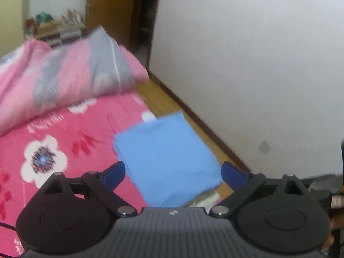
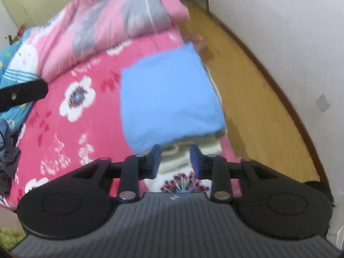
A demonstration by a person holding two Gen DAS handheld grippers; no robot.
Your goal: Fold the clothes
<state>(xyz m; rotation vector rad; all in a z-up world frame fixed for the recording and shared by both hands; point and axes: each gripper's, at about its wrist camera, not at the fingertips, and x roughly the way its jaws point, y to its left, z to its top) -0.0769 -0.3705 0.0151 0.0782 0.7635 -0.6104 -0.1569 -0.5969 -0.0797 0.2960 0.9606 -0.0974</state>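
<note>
A folded light blue garment (image 1: 169,161) (image 2: 169,94) lies on the pink flowered bed sheet (image 1: 71,142) (image 2: 64,129) near the bed's right edge. It rests on a folded pale cream garment (image 2: 193,148) (image 1: 204,200). My left gripper (image 1: 173,171) hangs open above the blue garment, its blue fingertips far apart and holding nothing. My right gripper (image 2: 175,161) is open too, just in front of the stack, with the cream garment showing in the gap between its pads. A black part of the left gripper (image 2: 23,94) shows at the left of the right wrist view.
A rolled pink and grey quilt (image 1: 71,75) (image 2: 120,23) lies across the far side of the bed. Wooden floor (image 2: 258,99) and a white wall (image 1: 258,75) run along the right. Dark clothing (image 2: 6,161) and a blue patterned cloth (image 2: 15,68) sit at the left.
</note>
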